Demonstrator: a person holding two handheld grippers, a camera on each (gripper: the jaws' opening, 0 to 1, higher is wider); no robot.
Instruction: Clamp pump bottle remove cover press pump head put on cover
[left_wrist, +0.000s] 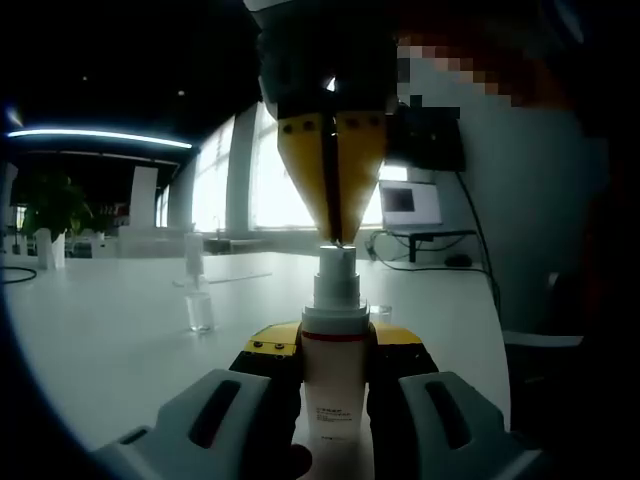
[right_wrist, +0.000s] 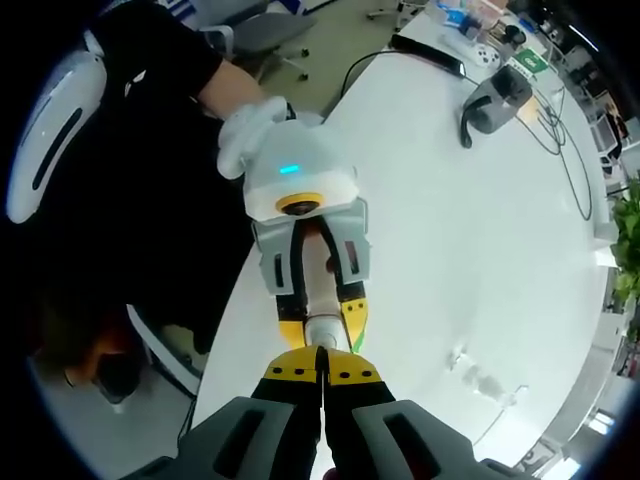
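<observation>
A white pump bottle (left_wrist: 333, 385) with a red band stands upright, and my left gripper (left_wrist: 335, 345) is shut on its body. In the right gripper view, seen from above, the same bottle (right_wrist: 318, 290) sits between the left gripper's yellow-tipped fingers (right_wrist: 352, 318). My right gripper (left_wrist: 335, 238) comes down from above with its jaws shut, tips resting on the white pump head (left_wrist: 336, 268). From its own camera, the right gripper (right_wrist: 322, 378) points straight down onto the pump head (right_wrist: 321, 333). The clear cover (left_wrist: 198, 310) lies on the white table, also visible as the clear cover (right_wrist: 478, 378) off to the right.
The white table (right_wrist: 470, 250) stretches away with a black device (right_wrist: 495, 98) and cables at its far end. A person's gloved hand (right_wrist: 250, 128) holds the left gripper at the table edge. A monitor (left_wrist: 410, 205) and a plant (left_wrist: 50, 210) stand in the background.
</observation>
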